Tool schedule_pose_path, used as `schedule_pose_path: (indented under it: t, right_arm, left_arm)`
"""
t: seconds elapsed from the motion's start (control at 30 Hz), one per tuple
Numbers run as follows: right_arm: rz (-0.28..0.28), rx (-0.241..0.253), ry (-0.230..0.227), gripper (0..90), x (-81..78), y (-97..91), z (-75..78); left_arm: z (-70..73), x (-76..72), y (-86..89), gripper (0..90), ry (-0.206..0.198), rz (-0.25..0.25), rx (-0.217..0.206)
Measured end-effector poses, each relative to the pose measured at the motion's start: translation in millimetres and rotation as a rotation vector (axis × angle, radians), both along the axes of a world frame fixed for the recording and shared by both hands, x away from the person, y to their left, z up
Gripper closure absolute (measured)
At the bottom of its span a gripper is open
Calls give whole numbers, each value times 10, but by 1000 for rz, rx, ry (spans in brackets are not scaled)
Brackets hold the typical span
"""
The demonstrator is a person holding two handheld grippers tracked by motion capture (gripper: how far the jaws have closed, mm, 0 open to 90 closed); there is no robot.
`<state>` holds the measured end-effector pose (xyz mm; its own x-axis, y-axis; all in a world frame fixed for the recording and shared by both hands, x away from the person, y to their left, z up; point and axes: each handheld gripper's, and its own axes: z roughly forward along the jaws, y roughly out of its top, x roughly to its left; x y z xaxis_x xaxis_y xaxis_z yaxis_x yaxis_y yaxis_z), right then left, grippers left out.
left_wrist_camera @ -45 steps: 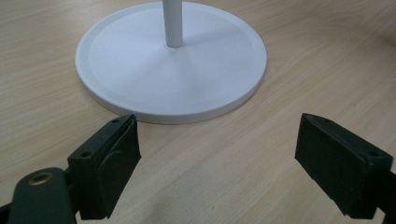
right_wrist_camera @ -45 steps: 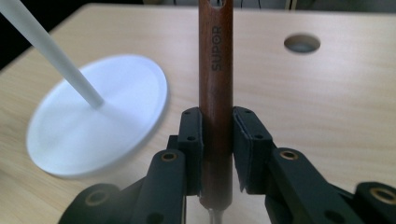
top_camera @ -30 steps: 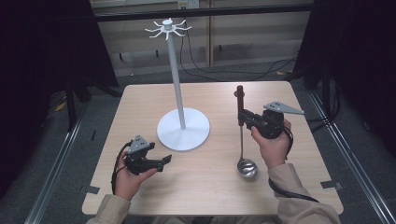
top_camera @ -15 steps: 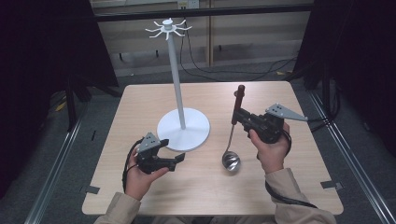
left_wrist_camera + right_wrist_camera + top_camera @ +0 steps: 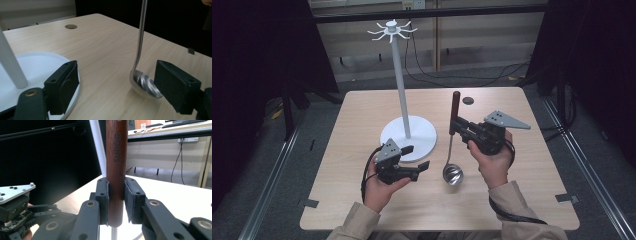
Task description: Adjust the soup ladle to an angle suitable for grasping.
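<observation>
A ladle with a brown wooden handle (image 5: 455, 111) (image 5: 117, 157) and a steel bowl (image 5: 453, 176) (image 5: 143, 83) hangs upright, its bowl at the tabletop. My right gripper (image 5: 455, 125) (image 5: 117, 202) is shut on the lower part of the handle. My left gripper (image 5: 417, 157) (image 5: 115, 87) is open beside the white stand's round base (image 5: 409, 137) (image 5: 37, 60). Its jaws have just been closing a little with nothing between them. The ladle bowl lies a short way ahead of them, apart from the pads. The stand's thin pole (image 5: 399, 75) rises to a ring of hooks (image 5: 392, 30).
A small dark disc (image 5: 468, 100) (image 5: 71, 26) lies near the far edge of the wooden table (image 5: 537, 165). The table's right edge is close behind the ladle in the left gripper view. Cables run over the floor beyond the table.
My left gripper has moved right, toward the ladle bowl. My right gripper has carried the ladle left, closer to the stand's base.
</observation>
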<state>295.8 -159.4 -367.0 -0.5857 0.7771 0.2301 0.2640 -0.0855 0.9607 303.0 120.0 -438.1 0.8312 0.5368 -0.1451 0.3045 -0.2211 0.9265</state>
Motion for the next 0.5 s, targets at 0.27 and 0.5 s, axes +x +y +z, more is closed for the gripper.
schedule_pose_path:
  t: [0.27, 0.5]
  right_arm:
    - [17, -14, -25, 746, -51, 221, 67]
    - [27, -22, -31, 746, -80, 343, 94]
  left_arm:
    - [-28, 7, -218, 473, 14, -49, -25]
    - [-44, 23, -254, 613, 37, -51, -54]
